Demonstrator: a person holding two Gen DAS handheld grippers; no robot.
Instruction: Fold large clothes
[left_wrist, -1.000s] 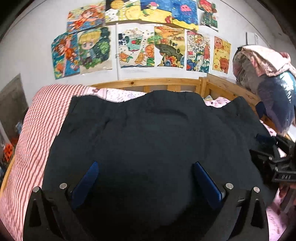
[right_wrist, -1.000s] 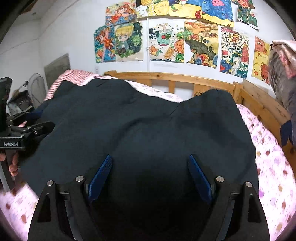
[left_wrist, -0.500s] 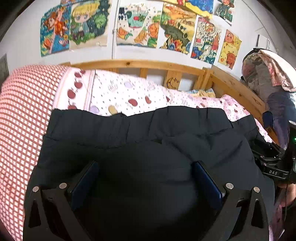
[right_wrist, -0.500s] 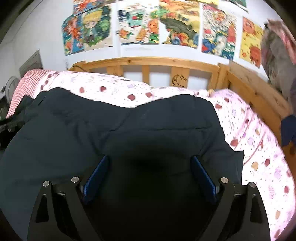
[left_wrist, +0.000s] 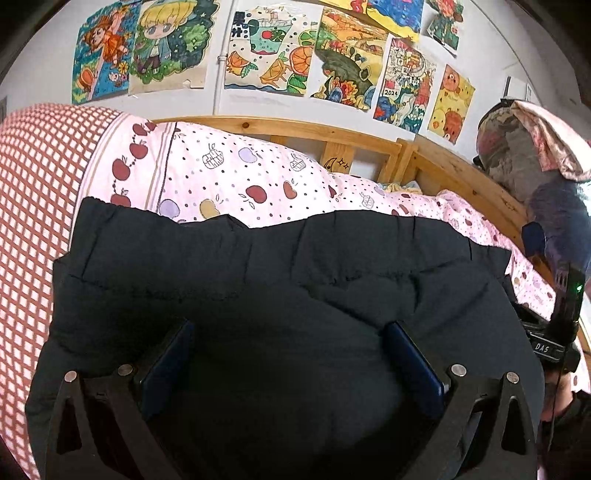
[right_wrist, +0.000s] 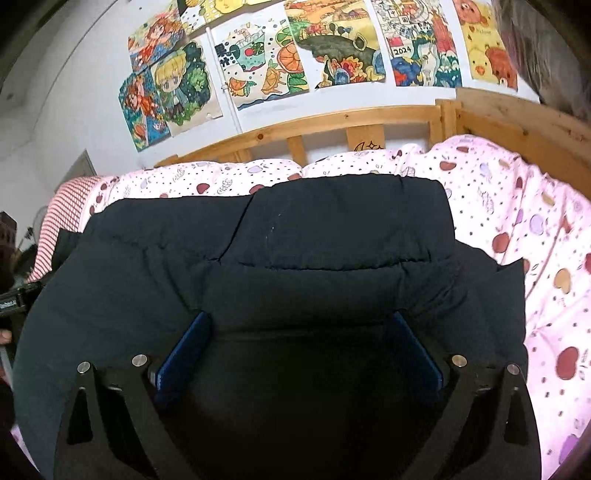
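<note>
- Nearest, the left hand-held gripper (left_wrist: 288, 354) has its blue pads set wide with dark cloth bulging between them; whether it pinches a layer I cannot tell
- The right hand-held gripper (right_wrist: 299, 343) stands the same: wide, cloth between the pads, its grip unclear
- Just ahead of both lies the dark padded jacket (left_wrist: 258, 280), folded over on itself, its far edge resting flat on the bed (right_wrist: 517, 221)
- To finish this fold well, I judge, both hands should lower together, keep the near edge level and square with the far one, then let go only once the layers lie smooth
- Beyond it: pink apple-print bedding (left_wrist: 240, 173); the wooden headboard (right_wrist: 332, 122); wall drawings (left_wrist: 266, 48)
</note>
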